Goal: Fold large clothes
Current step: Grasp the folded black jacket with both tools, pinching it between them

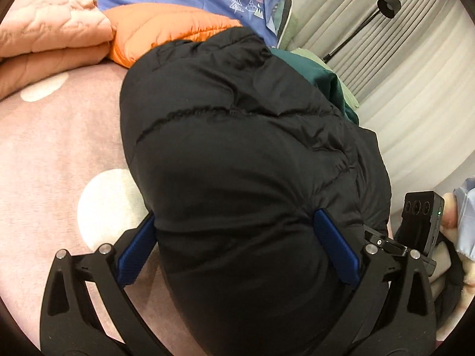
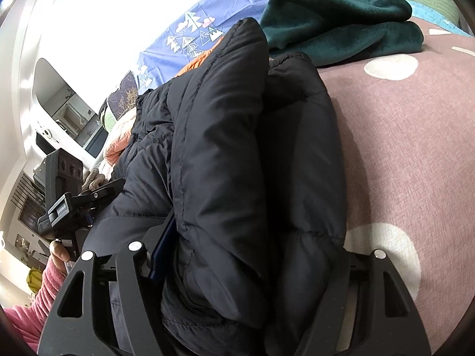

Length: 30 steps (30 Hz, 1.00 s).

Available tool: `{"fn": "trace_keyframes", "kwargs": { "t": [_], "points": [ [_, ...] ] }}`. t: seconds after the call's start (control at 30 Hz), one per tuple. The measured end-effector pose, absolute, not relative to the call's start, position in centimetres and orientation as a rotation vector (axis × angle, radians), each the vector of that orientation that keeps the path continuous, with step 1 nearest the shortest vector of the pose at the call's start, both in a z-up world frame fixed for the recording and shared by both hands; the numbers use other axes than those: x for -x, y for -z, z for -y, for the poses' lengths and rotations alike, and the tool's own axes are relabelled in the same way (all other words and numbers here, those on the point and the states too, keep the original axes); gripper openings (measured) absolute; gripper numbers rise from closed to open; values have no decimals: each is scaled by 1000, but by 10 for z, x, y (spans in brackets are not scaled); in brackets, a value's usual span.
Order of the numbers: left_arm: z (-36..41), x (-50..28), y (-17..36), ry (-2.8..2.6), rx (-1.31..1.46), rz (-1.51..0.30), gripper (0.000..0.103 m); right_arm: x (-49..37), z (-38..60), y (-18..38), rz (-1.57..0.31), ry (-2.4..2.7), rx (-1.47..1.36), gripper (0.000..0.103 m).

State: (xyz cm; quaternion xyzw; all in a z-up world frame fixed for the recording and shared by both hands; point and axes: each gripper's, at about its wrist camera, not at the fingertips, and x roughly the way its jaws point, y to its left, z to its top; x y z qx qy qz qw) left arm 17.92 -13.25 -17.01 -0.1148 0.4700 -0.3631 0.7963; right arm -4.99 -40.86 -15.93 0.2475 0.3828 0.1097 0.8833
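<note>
On the pink bed [image 1: 59,148], we clamp both tools, left [image 1: 237,237] and right [image 2: 252,255], on the bulky black jacket [image 1: 237,133], probably to keep its fold together.

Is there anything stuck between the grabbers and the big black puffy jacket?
Nothing visible. The black puffer jacket fills the gap between the left gripper's blue pads, touching them. In the right wrist view, the jacket bulges straight between the right gripper's fingers too.

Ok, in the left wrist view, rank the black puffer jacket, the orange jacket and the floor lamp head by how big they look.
1. black puffer jacket, though it is nearest the camera.
2. orange jacket, partly hidden behind it.
3. floor lamp head, far off, so its true size is unsure.
</note>
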Motion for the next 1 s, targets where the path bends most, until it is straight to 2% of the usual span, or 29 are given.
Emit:
{"fn": "trace_keyframes", "kwargs": {
  "t": [1.0],
  "points": [
    [146,-193,186,823,254,-1041,101,51,408,160,-791,-226,-501,69]
  ]
}}
